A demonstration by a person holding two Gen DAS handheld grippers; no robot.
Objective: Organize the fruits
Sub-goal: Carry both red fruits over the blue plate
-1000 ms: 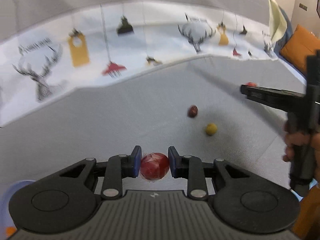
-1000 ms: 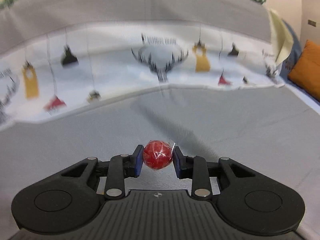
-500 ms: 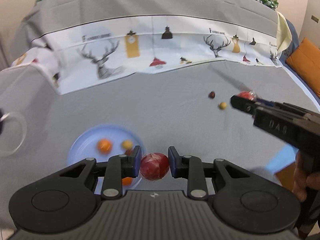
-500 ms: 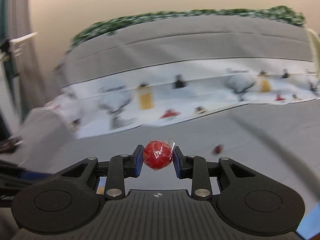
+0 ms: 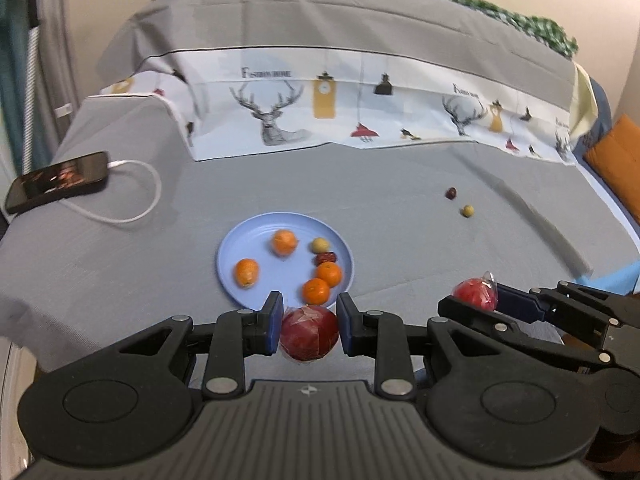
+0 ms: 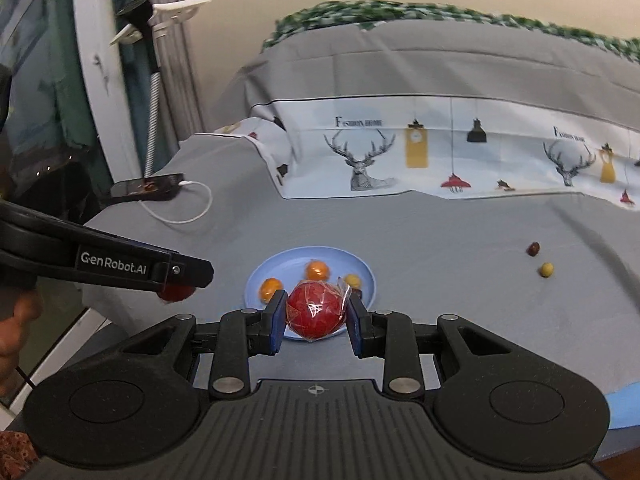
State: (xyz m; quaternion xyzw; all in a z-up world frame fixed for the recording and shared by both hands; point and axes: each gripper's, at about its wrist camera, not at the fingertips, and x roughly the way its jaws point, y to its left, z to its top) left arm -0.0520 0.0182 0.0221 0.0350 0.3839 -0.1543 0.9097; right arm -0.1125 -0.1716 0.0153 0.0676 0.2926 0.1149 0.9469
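Observation:
My left gripper (image 5: 309,326) is shut on a dark red wrapped fruit (image 5: 309,333), held above the grey bed just in front of a light blue plate (image 5: 236,248). The plate holds several oranges (image 5: 284,241), a small yellow fruit (image 5: 320,245) and a red date (image 5: 326,257). My right gripper (image 6: 316,312) is shut on a bright red wrapped fruit (image 6: 316,311), held in front of the plate (image 6: 368,276). It also shows in the left wrist view (image 5: 476,295). A dark date (image 5: 451,193) and a small yellow fruit (image 5: 467,211) lie on the bed to the right.
A phone (image 5: 58,181) with a white charging cable (image 5: 136,208) lies at the bed's left edge. A deer-print sheet (image 5: 360,108) crosses the back. An orange cushion (image 5: 618,160) is at the far right. A clip stand (image 6: 152,80) rises at the left.
Both grippers have swung left and pulled back with their red fruits held. The plate and phone have come into view, and the right gripper now sits close beside the left.

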